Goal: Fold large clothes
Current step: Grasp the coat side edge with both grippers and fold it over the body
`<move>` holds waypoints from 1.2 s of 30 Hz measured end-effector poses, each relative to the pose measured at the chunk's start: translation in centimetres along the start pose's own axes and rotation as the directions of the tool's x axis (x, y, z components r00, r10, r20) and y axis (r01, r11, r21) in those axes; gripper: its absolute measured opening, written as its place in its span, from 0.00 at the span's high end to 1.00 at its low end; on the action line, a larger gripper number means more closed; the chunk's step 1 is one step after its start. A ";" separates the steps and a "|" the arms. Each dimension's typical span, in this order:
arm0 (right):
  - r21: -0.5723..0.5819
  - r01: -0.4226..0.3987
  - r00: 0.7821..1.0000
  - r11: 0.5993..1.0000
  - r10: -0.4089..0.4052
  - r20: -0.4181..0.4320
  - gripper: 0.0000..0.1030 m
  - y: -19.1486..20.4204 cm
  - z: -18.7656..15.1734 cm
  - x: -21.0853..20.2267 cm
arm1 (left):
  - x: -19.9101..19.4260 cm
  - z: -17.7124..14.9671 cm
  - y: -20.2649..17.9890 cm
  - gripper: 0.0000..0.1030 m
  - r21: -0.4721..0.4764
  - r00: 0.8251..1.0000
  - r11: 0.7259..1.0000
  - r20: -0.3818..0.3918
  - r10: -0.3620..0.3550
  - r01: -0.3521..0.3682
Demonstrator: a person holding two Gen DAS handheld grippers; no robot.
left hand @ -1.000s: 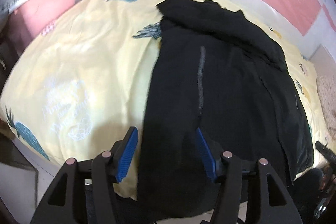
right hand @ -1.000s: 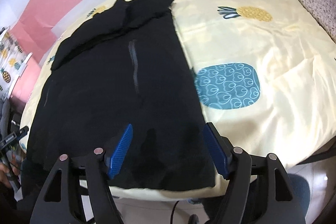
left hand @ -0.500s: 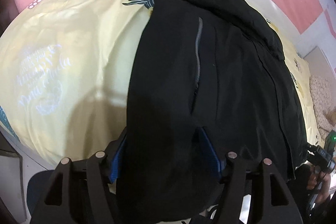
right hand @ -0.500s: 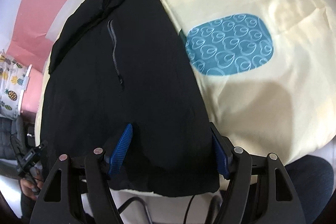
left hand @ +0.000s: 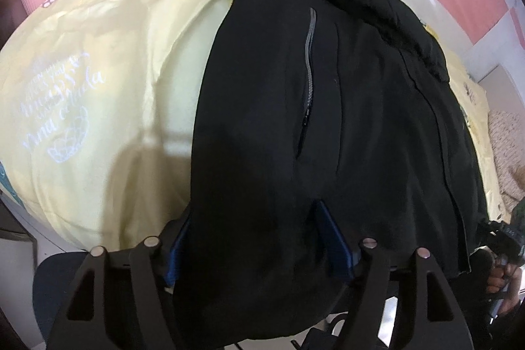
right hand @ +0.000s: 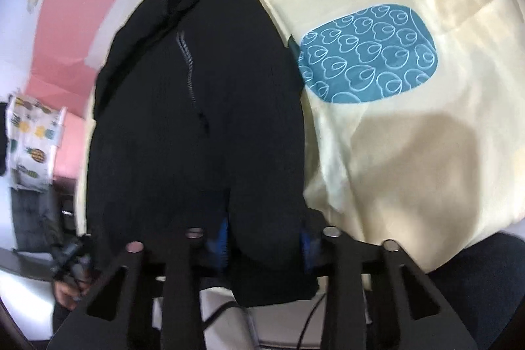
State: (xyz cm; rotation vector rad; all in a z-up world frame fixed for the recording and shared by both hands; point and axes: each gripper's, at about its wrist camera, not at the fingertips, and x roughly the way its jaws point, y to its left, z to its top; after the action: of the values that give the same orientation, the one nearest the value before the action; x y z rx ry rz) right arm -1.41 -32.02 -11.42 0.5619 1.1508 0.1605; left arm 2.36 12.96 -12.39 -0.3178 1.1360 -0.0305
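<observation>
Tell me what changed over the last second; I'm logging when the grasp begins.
Both grippers moved down to the near hem of the black jacket. The right gripper narrowed onto a bunch of fabric; the left gripper straddles the hem, wide open. The jacket lies flat on the yellow bedsheet as before.

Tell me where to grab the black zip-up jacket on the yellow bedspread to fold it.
Grip the black zip-up jacket at its bottom hem, one corner per hand-held gripper, coming in from the near bed edge. The hem overhangs the yellow pineapple-print bedspread there, so fingers can straddle it; the bunched collar lies at the far end.
</observation>
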 end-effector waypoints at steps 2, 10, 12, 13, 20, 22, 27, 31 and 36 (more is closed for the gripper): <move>-0.008 -0.007 1.000 1.000 0.007 0.010 0.76 0.2 0.0 -0.5 | -0.6 0.1 0.0 0.59 -0.016 1.000 1.000 0.003 0.000 0.000; -0.083 -0.072 0.993 0.994 0.079 0.085 0.80 3.5 0.2 -5.1 | -6.3 1.0 0.4 0.84 -0.037 0.984 0.991 0.128 -0.121 0.127; -0.098 -0.087 0.991 0.991 0.096 0.098 0.80 4.5 0.5 -5.8 | -8.1 1.7 0.0 0.85 -0.030 0.972 0.986 0.175 -0.157 0.165; -0.104 -0.094 0.989 0.990 0.105 0.102 0.80 4.6 0.5 -6.1 | -8.9 2.1 -0.1 0.85 -0.026 0.966 0.984 0.193 -0.171 0.179; -0.125 -0.135 0.980 0.983 0.151 0.127 0.80 6.7 1.6 -7.5 | -12.1 4.9 0.5 0.85 -0.030 0.931 0.965 0.272 -0.243 0.260; -0.113 -0.156 0.975 0.981 0.171 0.140 0.80 6.7 2.2 -7.8 | -12.2 5.8 0.7 0.85 -0.038 0.925 0.960 0.283 -0.255 0.277; -0.098 -0.213 0.954 0.972 0.228 0.193 0.80 7.9 5.7 -9.3 | -13.2 8.9 1.0 0.85 -0.042 0.902 0.948 0.323 -0.286 0.316; -0.104 -0.243 0.936 0.964 0.262 0.236 0.80 9.6 9.2 -10.3 | -14.0 13.1 0.4 0.85 -0.023 0.877 0.942 0.373 -0.302 0.335; -0.130 -0.238 0.924 0.962 0.266 0.275 0.80 11.8 14.3 -10.4 | -14.2 18.8 -0.6 0.85 -0.013 0.859 0.943 0.417 -0.298 0.334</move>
State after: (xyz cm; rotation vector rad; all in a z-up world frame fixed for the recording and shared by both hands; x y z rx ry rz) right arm 9.00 -30.94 7.08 0.6262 0.7775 0.3413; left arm 13.25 19.38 7.48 -0.5588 0.6569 -0.1982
